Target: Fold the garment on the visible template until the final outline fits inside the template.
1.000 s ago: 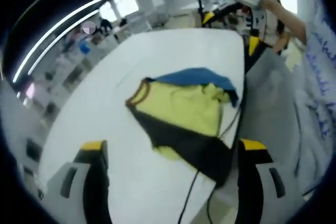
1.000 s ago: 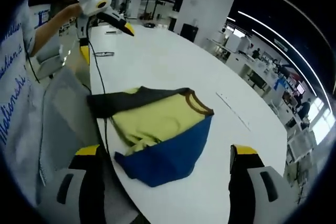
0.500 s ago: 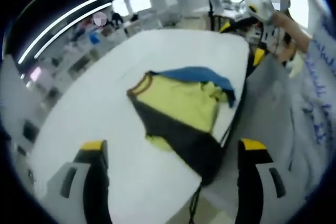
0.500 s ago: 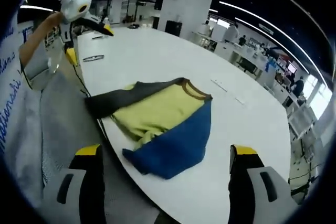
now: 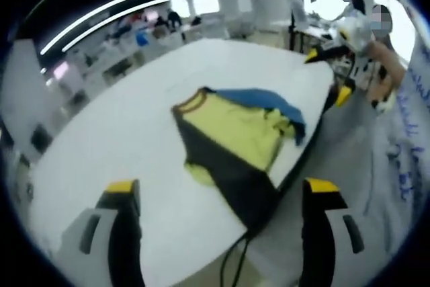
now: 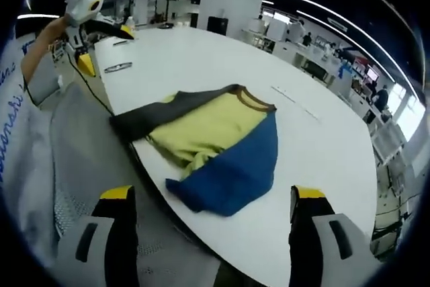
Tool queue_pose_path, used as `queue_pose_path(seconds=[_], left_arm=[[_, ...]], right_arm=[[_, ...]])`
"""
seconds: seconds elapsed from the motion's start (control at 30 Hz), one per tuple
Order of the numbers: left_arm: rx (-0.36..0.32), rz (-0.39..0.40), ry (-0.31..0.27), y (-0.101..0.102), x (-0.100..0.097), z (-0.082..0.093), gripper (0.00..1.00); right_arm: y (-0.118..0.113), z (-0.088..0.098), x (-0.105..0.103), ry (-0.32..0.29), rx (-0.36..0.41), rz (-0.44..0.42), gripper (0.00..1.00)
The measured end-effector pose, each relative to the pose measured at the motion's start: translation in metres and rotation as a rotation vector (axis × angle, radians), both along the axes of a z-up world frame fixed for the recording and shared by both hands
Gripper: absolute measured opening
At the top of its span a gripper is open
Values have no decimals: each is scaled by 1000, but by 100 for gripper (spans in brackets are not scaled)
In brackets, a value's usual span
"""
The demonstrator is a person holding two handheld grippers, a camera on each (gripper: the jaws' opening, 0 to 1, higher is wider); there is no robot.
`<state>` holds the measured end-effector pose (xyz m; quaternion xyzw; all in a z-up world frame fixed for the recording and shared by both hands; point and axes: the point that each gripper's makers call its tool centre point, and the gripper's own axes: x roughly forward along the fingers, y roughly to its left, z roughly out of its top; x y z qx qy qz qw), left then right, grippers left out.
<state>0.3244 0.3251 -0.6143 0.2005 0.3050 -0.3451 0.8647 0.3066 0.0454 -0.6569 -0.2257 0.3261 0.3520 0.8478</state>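
A garment (image 5: 235, 136) lies crumpled near the edge of the white table (image 5: 114, 132). It has a yellow body, a brown collar, a dark grey sleeve and a blue part. My left gripper (image 5: 222, 186) hovers open above and short of it, holding nothing. From the other side the garment (image 6: 215, 132) shows its blue part nearest, with my right gripper (image 6: 212, 193) open above the table edge and empty. The right gripper (image 5: 329, 72) appears far right in a hand. The left gripper (image 6: 104, 46) appears top left, also hand-held. No template outline is discernible.
A black cable (image 5: 232, 267) hangs off the table edge below the dark sleeve. The person's grey clothing (image 6: 74, 159) lies alongside that edge. A small dark object (image 6: 117, 66) and a thin line (image 6: 292, 102) sit on the table (image 6: 322, 159). Desks and people are in the background.
Both cameras have shifted and drawn back a little, so the garment looks slightly smaller. The garment itself lies as before. Both grippers stay open.
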Motion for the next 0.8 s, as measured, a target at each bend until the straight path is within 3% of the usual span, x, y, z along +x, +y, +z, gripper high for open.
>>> queue_pose_path(seconds=[0.23, 0.43, 0.6, 0.8], left_arm=[[-10, -5, 18, -3, -5, -5, 95], [-17, -16, 17, -6, -6, -4, 93], [-18, -18, 19, -6, -7, -5, 91], [-20, -19, 24, -7, -7, -8, 90]], right_arm=[[20, -18, -12, 82, 1, 80, 79], [43, -33, -28, 171, 57, 142, 53], [54, -47, -37, 260, 91, 152, 39], [60, -75, -45, 362, 92, 150, 33]])
